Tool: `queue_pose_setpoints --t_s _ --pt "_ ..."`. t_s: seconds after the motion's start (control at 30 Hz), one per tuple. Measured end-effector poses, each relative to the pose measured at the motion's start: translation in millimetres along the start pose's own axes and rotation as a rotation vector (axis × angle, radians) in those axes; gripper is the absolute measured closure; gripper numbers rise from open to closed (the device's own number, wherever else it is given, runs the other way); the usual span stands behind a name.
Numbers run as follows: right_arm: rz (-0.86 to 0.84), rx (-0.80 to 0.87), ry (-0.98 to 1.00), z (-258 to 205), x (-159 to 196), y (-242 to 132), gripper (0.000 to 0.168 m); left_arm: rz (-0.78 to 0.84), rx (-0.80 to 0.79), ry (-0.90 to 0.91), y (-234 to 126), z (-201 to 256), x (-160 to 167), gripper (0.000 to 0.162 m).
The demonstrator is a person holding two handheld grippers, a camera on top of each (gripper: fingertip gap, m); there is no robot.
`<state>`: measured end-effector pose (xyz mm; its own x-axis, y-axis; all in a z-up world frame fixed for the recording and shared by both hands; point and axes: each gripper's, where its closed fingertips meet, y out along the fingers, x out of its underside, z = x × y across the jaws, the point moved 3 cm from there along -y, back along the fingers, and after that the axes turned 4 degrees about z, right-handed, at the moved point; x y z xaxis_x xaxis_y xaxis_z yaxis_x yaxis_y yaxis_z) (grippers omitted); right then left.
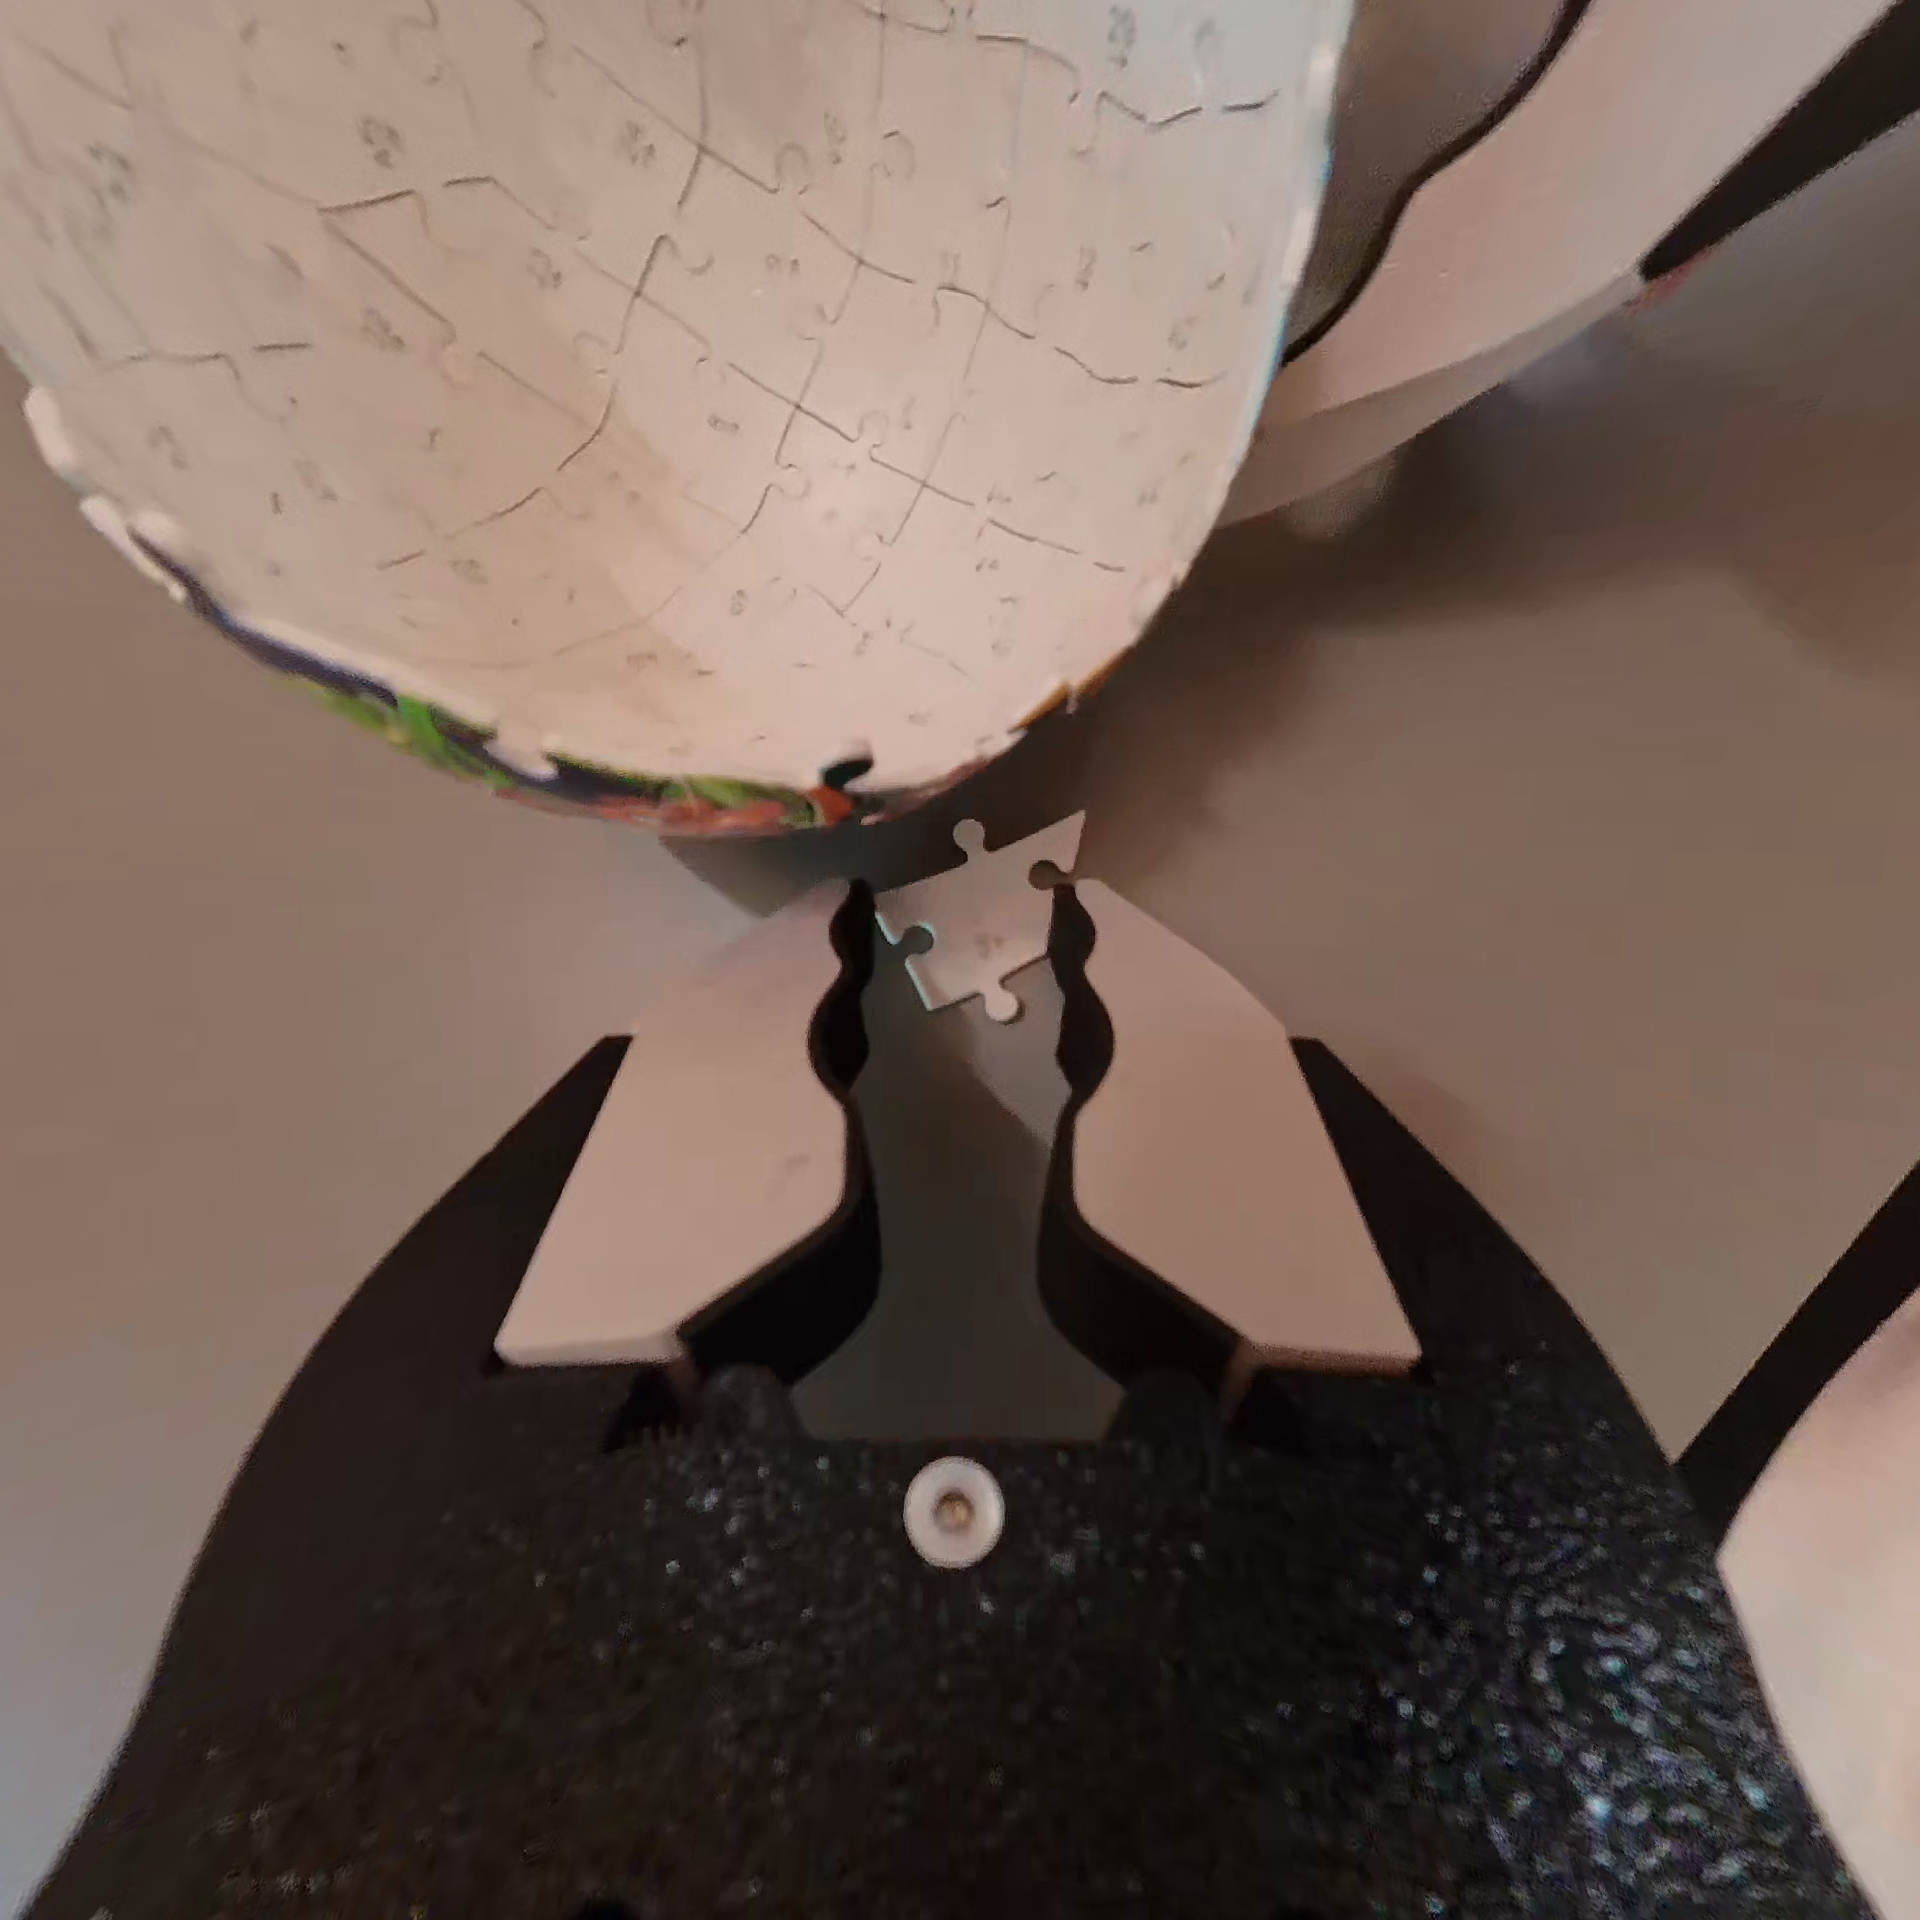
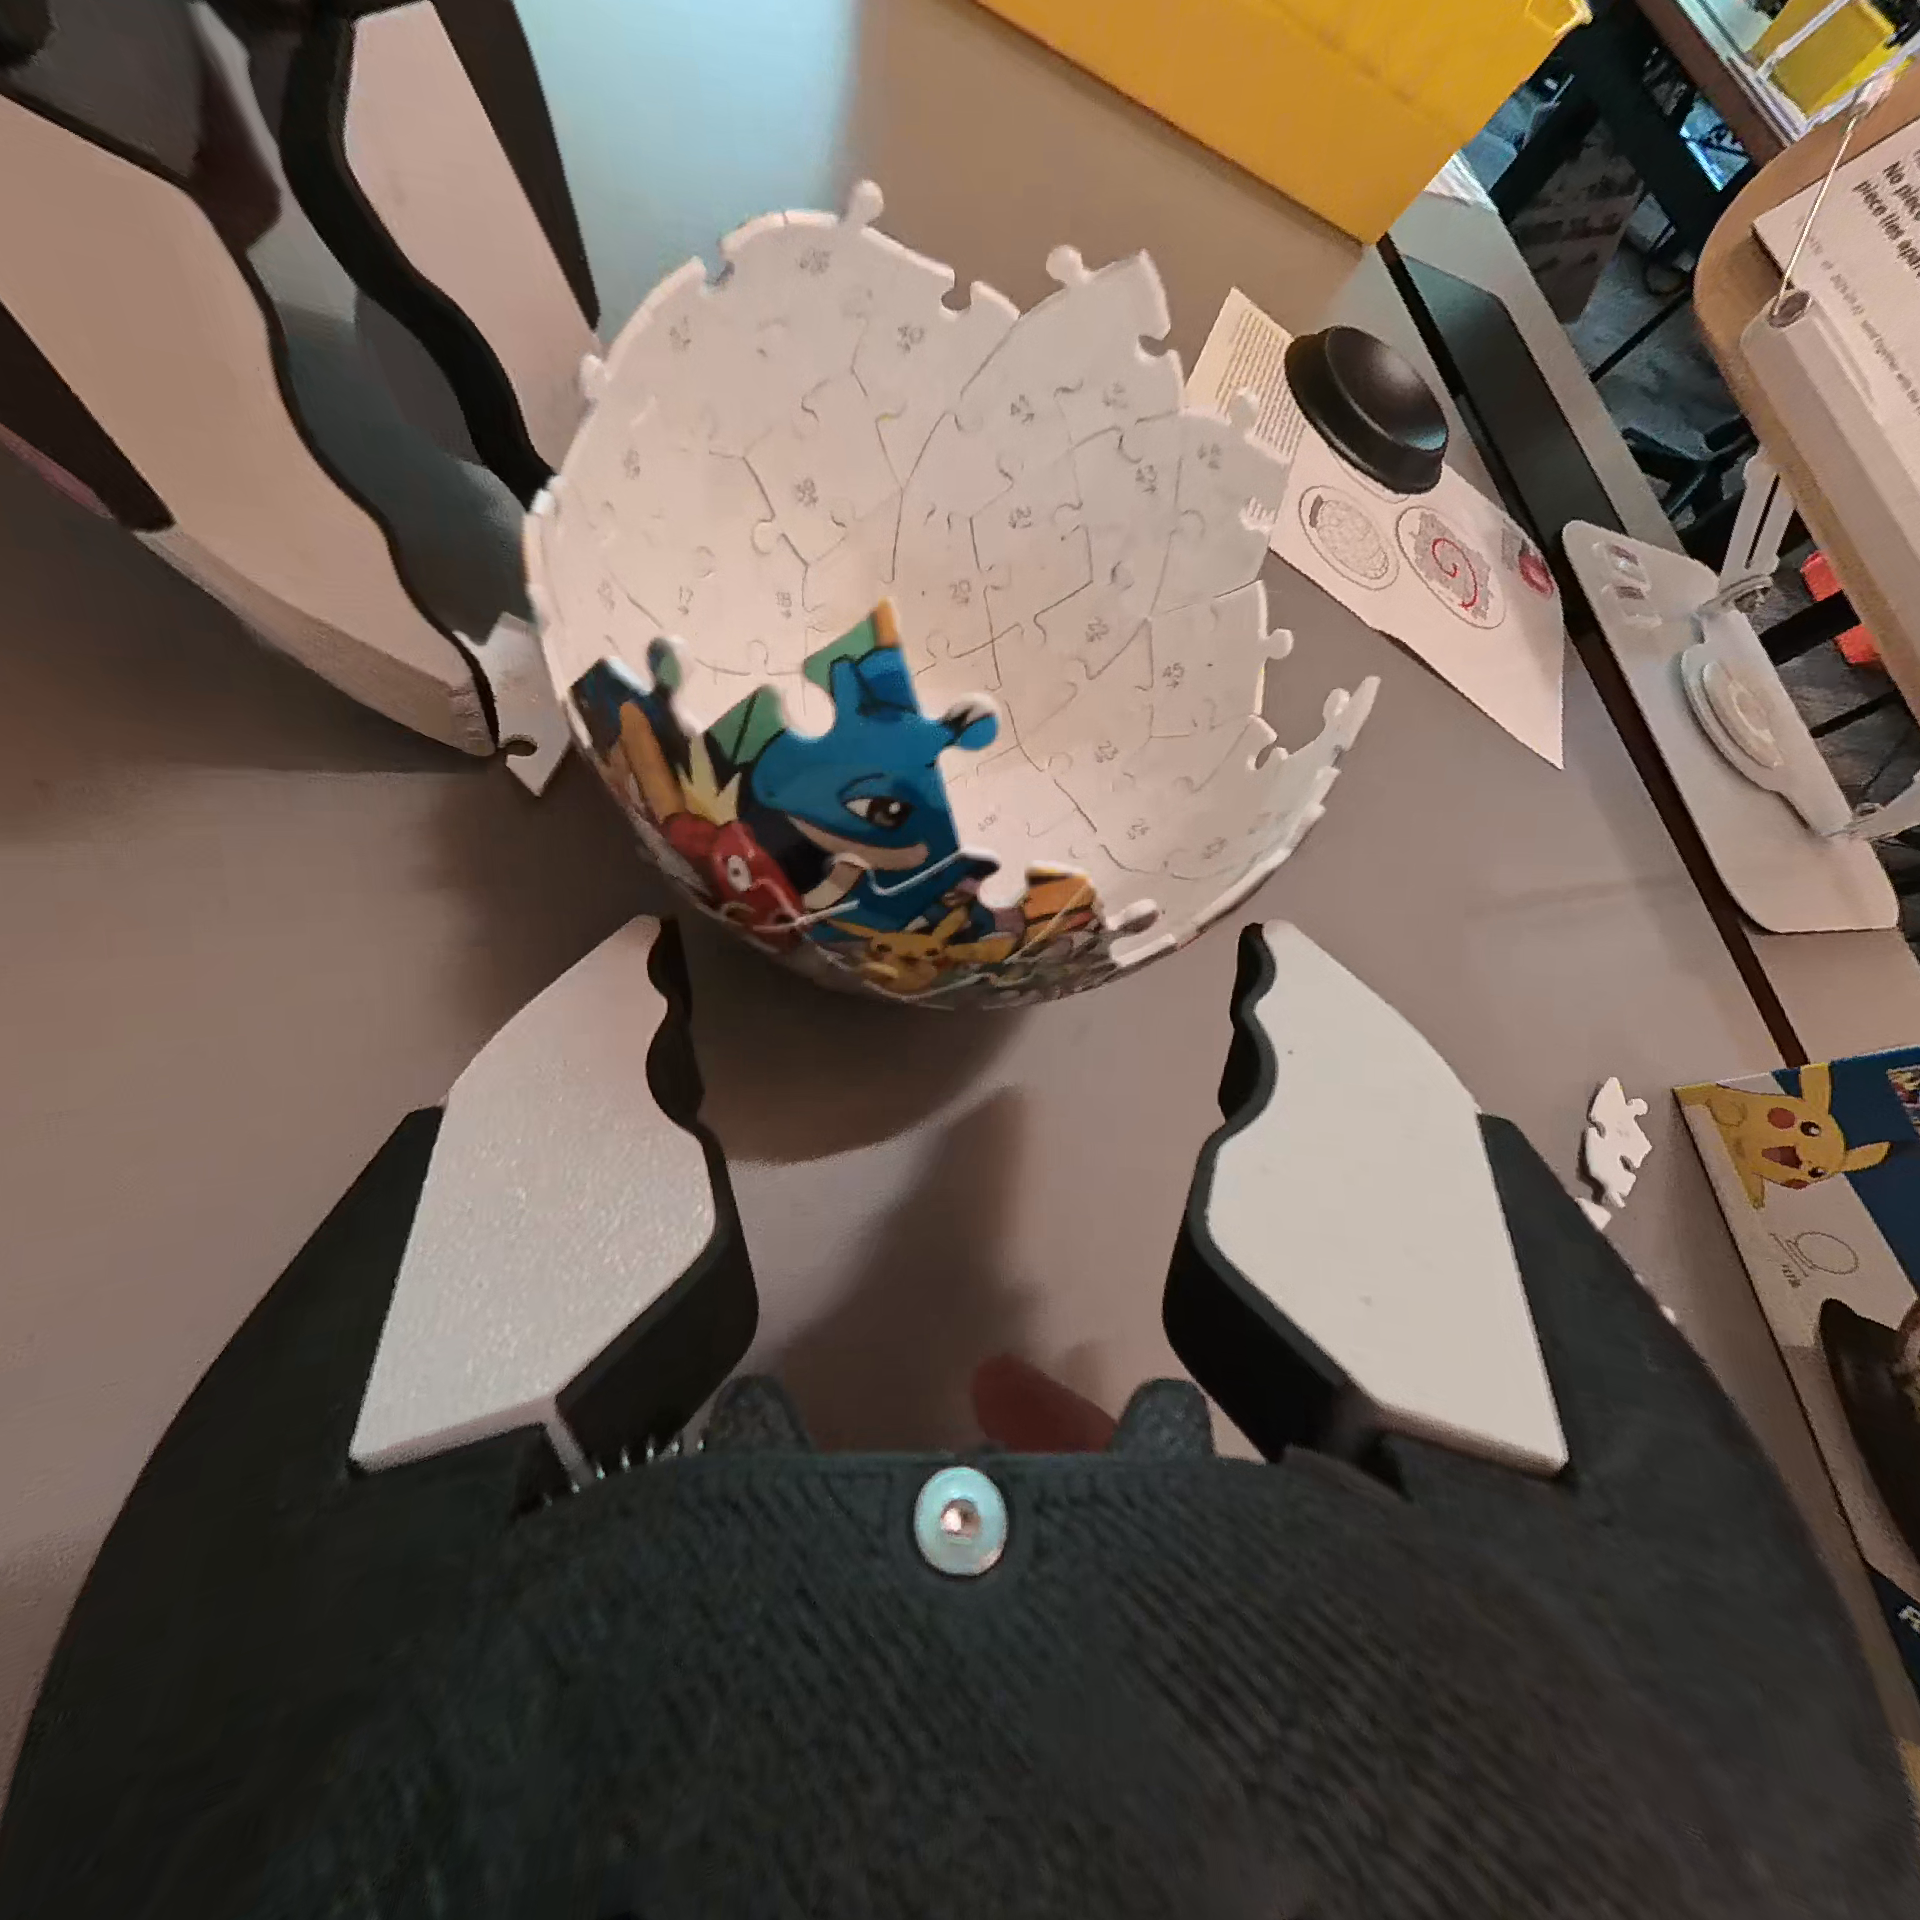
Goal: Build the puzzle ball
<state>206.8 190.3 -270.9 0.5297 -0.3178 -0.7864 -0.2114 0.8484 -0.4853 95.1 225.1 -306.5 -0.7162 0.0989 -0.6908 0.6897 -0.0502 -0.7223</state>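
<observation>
The half-built puzzle ball (image 2: 935, 582) stands on the grey table (image 2: 260, 883) as an open bowl, white inside and with colourful cartoon print outside. It fills the top of the left wrist view (image 1: 644, 364). My left gripper (image 1: 961, 899) is shut on a small white puzzle piece (image 1: 987, 940), held at the fingertips just beside the ball's lower left rim. The piece also shows in the right wrist view (image 2: 525, 727). My right gripper (image 2: 956, 945) is open and empty, a little in front of the ball and apart from it.
A yellow box (image 2: 1299, 94) lies at the back. A black round stand (image 2: 1366, 410) sits on an instruction sheet (image 2: 1444, 592) right of the ball. A loose white piece (image 2: 1616, 1138) and the printed puzzle box (image 2: 1787, 1195) lie at the right, near the table's edge.
</observation>
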Motion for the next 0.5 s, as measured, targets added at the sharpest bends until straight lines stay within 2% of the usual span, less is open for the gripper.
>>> queue_pose_setpoints --t_s 0.2,0.37,0.5 --pt "0.014 -0.027 0.011 -0.6 -1.4 -13.1 0.068 0.084 -0.096 -0.05 -9.2 -6.6 9.2 0.129" --pt "0.052 -0.043 0.064 2.2 -1.5 -26.0 0.068 0.123 -0.214 0.064 -30.5 -13.4 12.3 0.129" --pt "0.106 0.007 0.121 14.9 -8.9 -43.6 0.067 0.203 -0.308 0.113 -56.4 -18.7 -4.0 0.129"
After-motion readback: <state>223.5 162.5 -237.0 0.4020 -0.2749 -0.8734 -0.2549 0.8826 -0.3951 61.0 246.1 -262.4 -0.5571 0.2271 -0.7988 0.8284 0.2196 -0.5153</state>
